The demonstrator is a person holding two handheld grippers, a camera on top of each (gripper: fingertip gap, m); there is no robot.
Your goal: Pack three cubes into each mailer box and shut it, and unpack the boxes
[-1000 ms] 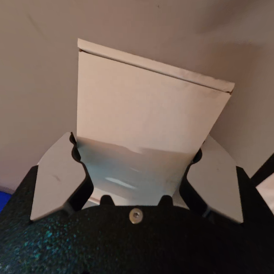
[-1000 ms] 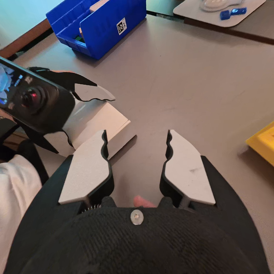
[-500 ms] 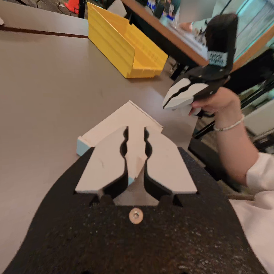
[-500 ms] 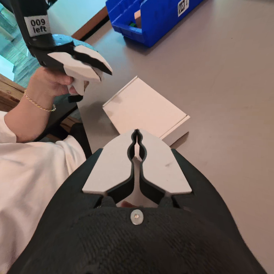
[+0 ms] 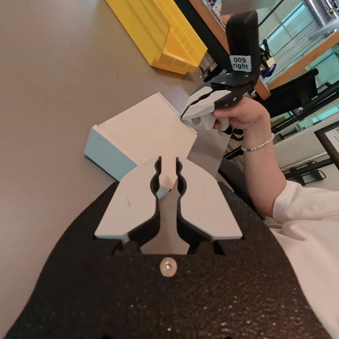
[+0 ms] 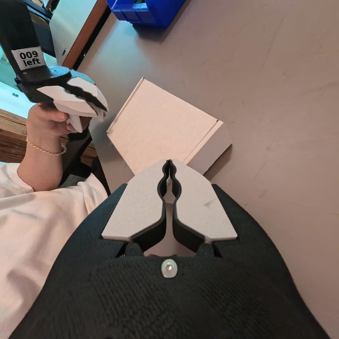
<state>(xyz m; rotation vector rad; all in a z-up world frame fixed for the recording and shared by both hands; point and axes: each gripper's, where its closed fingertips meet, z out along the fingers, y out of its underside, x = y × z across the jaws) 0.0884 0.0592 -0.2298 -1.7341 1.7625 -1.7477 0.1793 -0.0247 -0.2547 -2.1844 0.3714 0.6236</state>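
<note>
A shut white mailer box [image 5: 146,132] lies flat on the grey table near its front edge; it also shows in the right wrist view [image 6: 161,124]. My left gripper [image 5: 167,159] hovers above the box's near corner, empty, with its fingers almost together and only a narrow gap between them. My right gripper [image 6: 169,161] is shut and empty, raised above the box's near edge. Each gripper also shows in the other's view, held up beside the box: the right one [image 5: 183,114] and the left one [image 6: 104,110]. No cubes are in view.
A yellow bin [image 5: 165,33] stands on the table beyond the box. A blue bin [image 6: 146,11] stands at the far side in the right wrist view. The person's hands and white sleeves [image 6: 36,211] are at the table's front edge. Bare table [image 6: 275,91] lies right of the box. There is about 15 centimeters between the tips of the two grippers.
Both grippers let go of the box, closed and lifted back from it. The box lies shut on the table. Since half a second ago both have risen a little more.
</note>
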